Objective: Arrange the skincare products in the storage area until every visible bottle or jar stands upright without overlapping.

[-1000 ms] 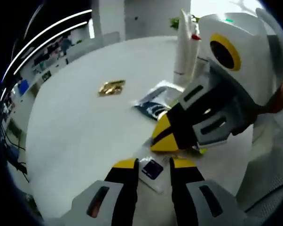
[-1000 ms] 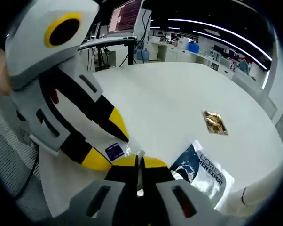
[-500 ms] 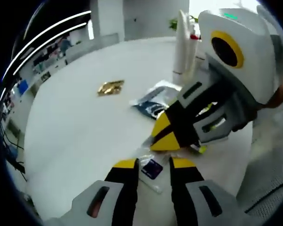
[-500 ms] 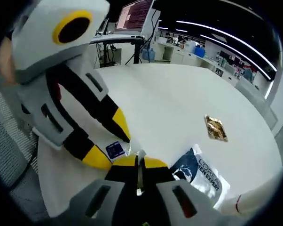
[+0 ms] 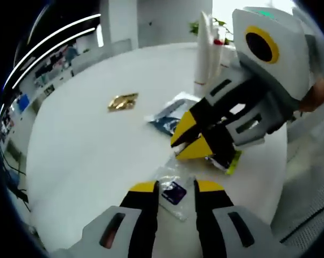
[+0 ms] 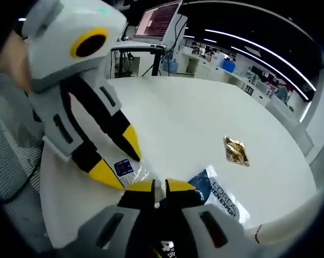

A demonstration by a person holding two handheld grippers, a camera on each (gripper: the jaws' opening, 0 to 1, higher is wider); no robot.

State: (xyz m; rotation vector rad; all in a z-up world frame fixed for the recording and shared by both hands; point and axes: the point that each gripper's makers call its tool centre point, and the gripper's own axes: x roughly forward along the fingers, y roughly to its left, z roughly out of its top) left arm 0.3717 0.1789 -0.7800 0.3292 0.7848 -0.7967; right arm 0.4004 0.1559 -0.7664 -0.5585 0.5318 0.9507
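Note:
In the left gripper view, a small clear sachet with a blue label (image 5: 174, 192) lies flat on the white table (image 5: 92, 156). My left gripper (image 5: 176, 187) is open, one jaw on each side of it. My right gripper (image 5: 177, 148) reaches in from the right, shut on a dark sachet with a yellow-green edge (image 5: 227, 159). In the right gripper view, my right gripper (image 6: 159, 186) pinches that thin sachet, and the left gripper (image 6: 119, 157) straddles the blue-labelled sachet (image 6: 124, 167). Two white tubes (image 5: 206, 54) stand upright behind.
A blue L'Oreal sachet (image 5: 167, 119) (image 6: 218, 196) lies just past the grippers, and a gold sachet (image 5: 122, 101) (image 6: 234, 150) lies further out on the table. A white tube (image 6: 264, 231) is at the lower right. A monitor (image 6: 157, 19) stands beyond the table's far edge.
My right gripper has risen a little and swung back with the dark sachet, which now hangs more in view. The left gripper stays open over the blue-labelled sachet.

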